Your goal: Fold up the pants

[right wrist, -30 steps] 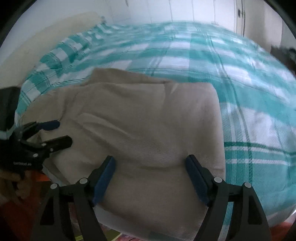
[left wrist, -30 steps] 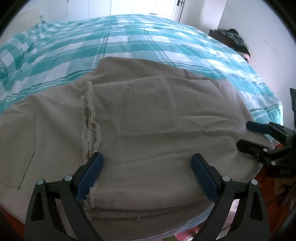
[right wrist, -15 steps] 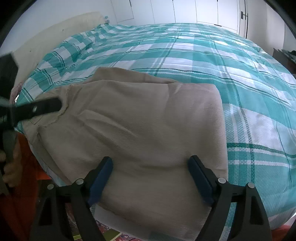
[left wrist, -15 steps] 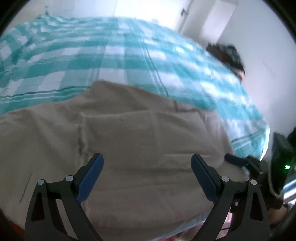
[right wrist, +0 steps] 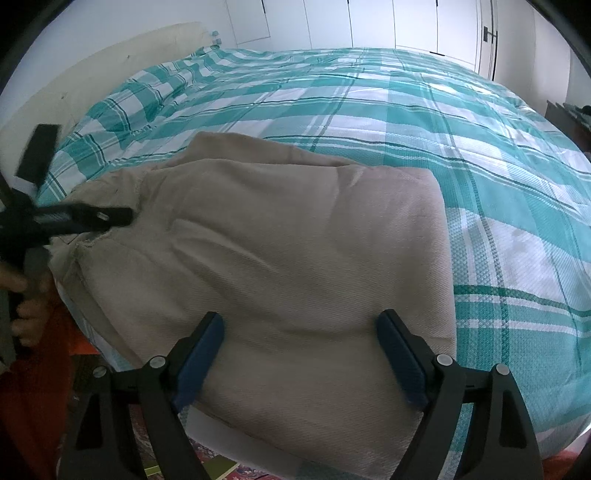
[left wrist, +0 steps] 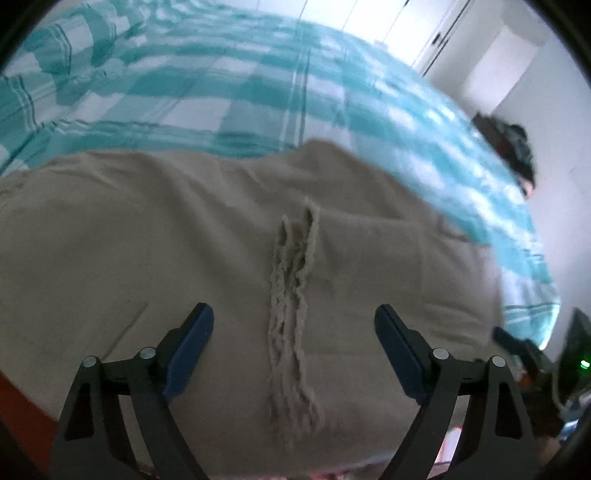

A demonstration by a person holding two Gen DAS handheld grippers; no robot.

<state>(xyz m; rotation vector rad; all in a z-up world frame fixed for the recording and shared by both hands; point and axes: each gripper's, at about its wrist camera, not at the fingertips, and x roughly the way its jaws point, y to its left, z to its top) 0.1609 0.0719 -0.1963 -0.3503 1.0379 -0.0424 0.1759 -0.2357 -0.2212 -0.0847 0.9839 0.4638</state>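
Beige pants (left wrist: 147, 240) lie folded near the bed's front edge, and their frayed hems (left wrist: 291, 295) run down the middle of the left wrist view. My left gripper (left wrist: 293, 310) hovers over those hems with its jaws closing; the hems sit between the fingers, but the pads do not press on them. In the right wrist view the folded pants (right wrist: 295, 240) fill the middle, with my right gripper (right wrist: 300, 316) standing open above their near end, gripping nothing. The left gripper (right wrist: 92, 218) also shows there at the pants' left edge.
A teal and white checked bed cover (right wrist: 443, 129) spreads behind and to the right of the pants. A beige headboard (right wrist: 92, 66) and white wardrobe doors (right wrist: 369, 22) stand beyond it. Dark furniture with clothes (left wrist: 509, 147) stands by the right wall. A patterned rug (right wrist: 221, 465) lies below the bed edge.
My left gripper has shifted left along the pants and rolled, so the frayed hems now sit centred between its fingers. The right gripper has stayed put.
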